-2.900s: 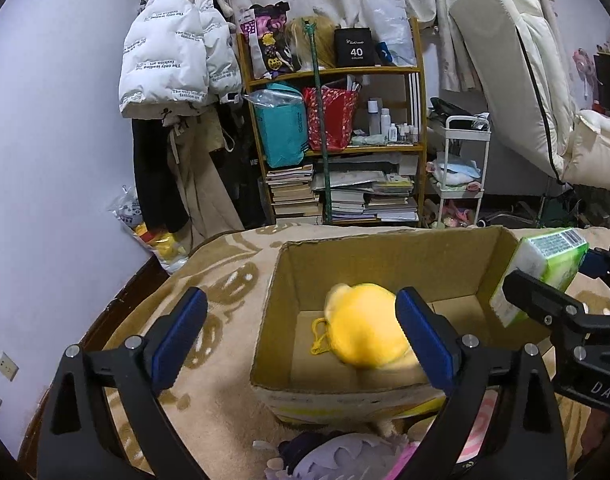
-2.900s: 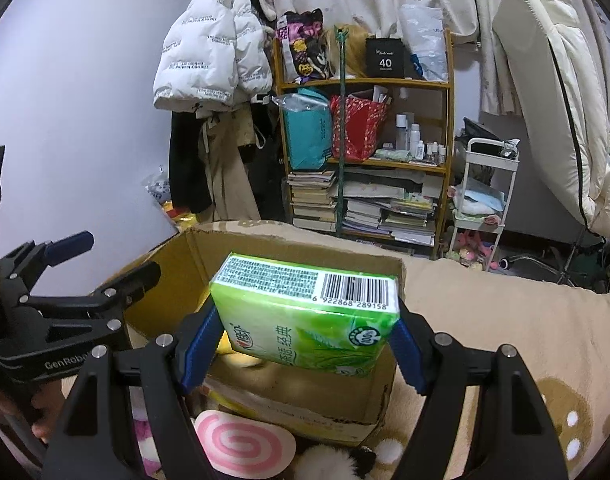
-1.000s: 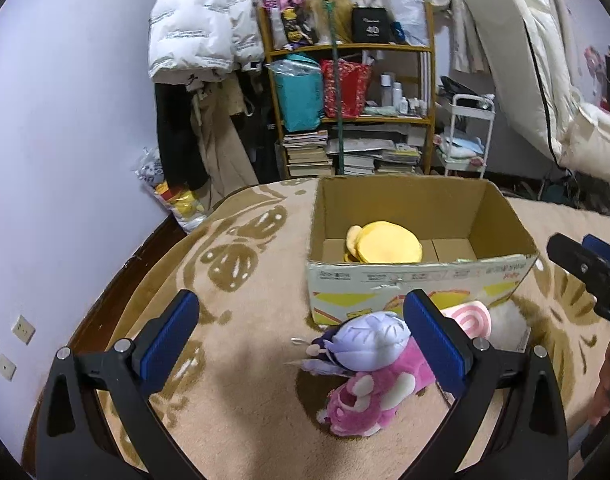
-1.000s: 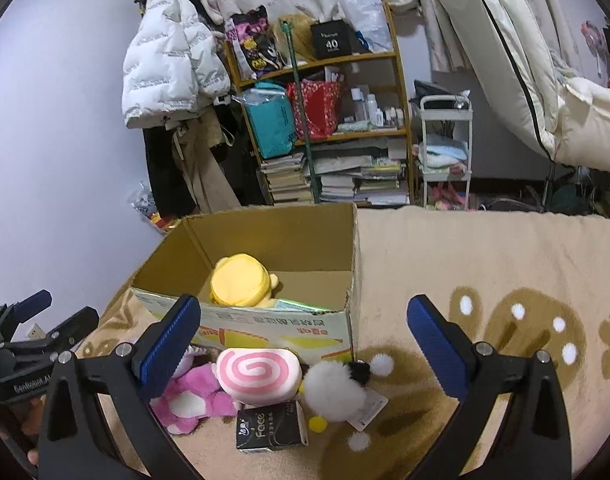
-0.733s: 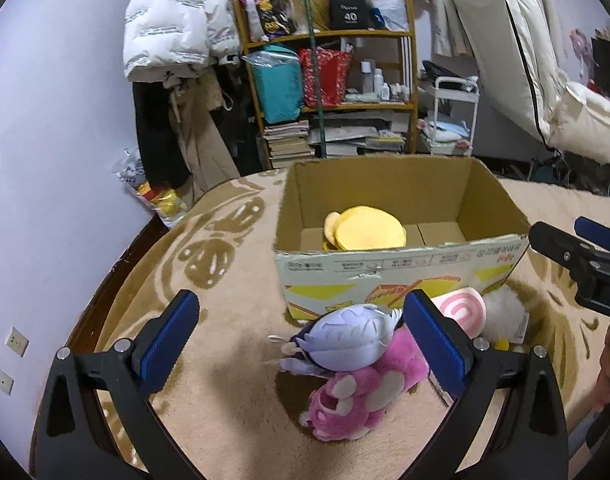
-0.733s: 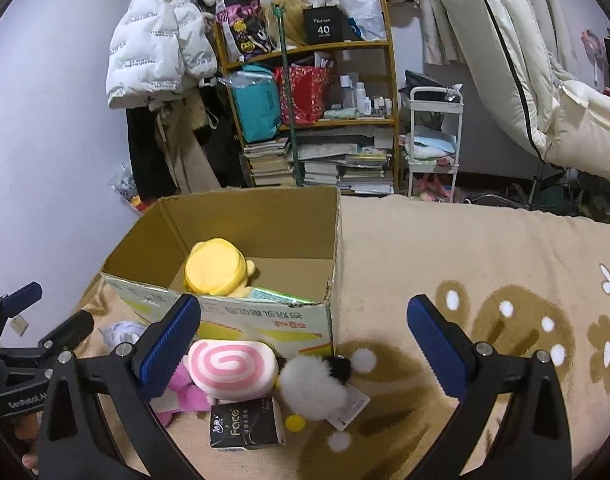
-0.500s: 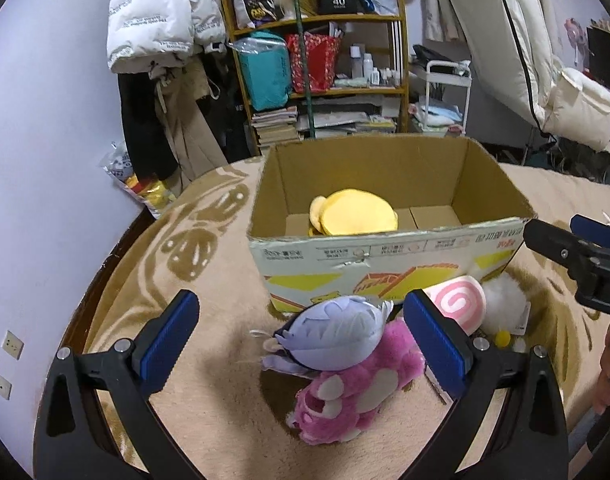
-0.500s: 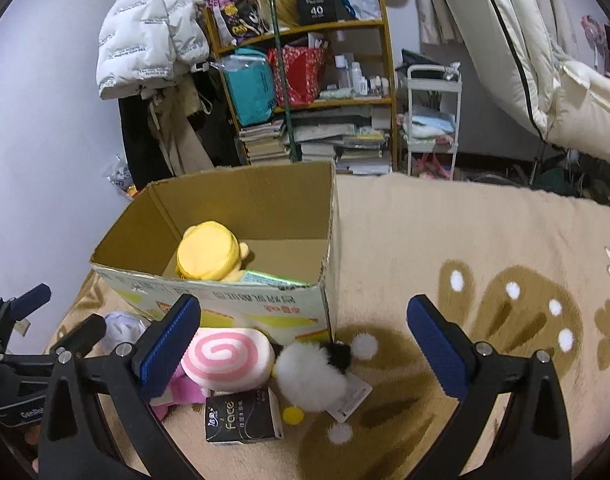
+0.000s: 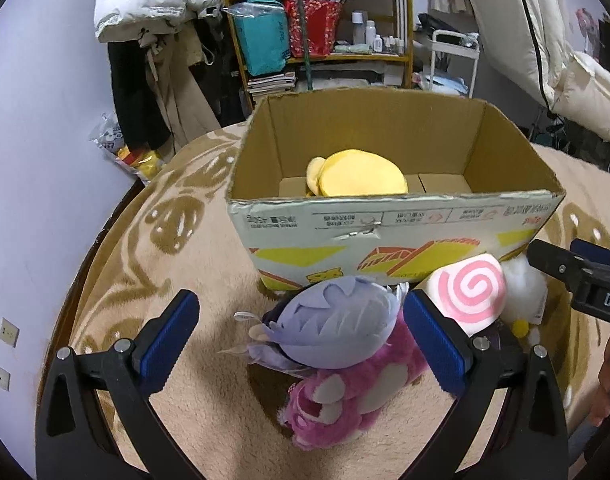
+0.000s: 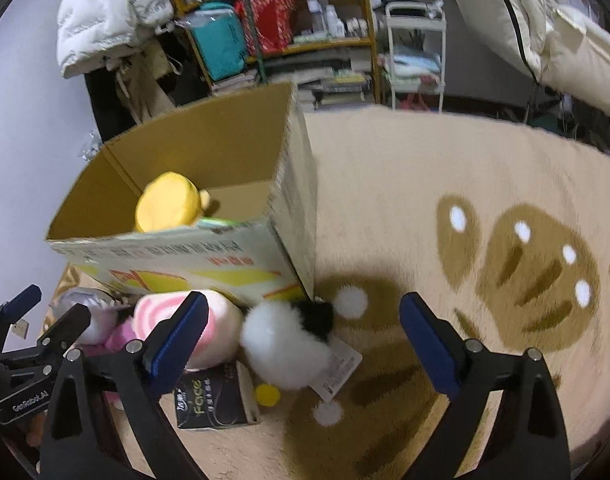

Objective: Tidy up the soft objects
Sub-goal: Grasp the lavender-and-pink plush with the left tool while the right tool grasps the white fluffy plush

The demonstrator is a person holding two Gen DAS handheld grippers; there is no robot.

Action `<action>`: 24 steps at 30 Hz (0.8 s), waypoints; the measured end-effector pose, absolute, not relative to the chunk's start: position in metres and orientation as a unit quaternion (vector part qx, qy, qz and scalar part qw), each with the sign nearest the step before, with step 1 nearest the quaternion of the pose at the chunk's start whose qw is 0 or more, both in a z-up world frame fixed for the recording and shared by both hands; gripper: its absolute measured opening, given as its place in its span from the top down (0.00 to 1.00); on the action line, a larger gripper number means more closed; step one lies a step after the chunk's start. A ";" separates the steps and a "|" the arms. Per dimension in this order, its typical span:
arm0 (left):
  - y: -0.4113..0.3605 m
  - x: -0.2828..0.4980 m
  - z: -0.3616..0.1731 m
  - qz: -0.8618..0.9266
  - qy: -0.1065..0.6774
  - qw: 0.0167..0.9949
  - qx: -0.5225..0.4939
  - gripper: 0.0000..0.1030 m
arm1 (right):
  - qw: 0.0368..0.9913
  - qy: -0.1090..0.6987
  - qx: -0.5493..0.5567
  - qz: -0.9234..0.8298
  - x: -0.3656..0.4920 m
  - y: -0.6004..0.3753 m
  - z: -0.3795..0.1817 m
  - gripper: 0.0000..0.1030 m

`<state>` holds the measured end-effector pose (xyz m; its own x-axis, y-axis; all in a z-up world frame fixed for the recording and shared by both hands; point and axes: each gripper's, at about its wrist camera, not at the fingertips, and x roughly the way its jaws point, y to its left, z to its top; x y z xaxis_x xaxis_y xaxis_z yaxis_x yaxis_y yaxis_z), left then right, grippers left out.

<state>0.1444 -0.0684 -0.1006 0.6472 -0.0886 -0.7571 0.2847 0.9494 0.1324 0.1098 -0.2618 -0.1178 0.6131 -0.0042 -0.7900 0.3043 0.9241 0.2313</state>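
A cardboard box stands on the beige blanket and holds a yellow plush and a green tissue pack. In front of it lie a lilac plush on a pink plush bear, a pink swirl cushion, a white fluffy toy and a black tissue pack. My left gripper is open and straddles the lilac plush without touching it. My right gripper is wide, its jaws closing, above the white toy, pads clear of it.
The beige patterned blanket stretches to the right of the box. Behind stand a cluttered wooden shelf, hanging coats, a white trolley and a cream mattress. A bare wall is at the left.
Both grippers have come down and tilted toward the pile in front of the box. The lilac plush now sits between my left fingers, the white toy between my right ones.
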 end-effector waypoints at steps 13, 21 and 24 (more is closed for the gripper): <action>-0.076 0.154 -0.118 -0.101 0.424 0.890 0.136 0.02 | 0.842 0.493 0.206 -0.070 0.123 -0.265 -0.152 0.42; -0.074 0.162 -0.126 -0.098 0.439 0.884 0.129 0.02 | 0.834 0.511 0.198 -0.061 0.133 -0.256 -0.164 0.46; -0.072 0.164 -0.127 -0.100 0.442 0.883 0.123 0.02 | 0.832 0.514 0.198 -0.061 0.136 -0.256 -0.166 0.46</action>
<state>0.1640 -0.0717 -0.1270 0.5899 -0.0682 -0.8046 0.2853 0.9498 0.1286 0.1365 -0.2560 -0.1663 0.4646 0.1021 -0.8796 0.3055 0.9138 0.2675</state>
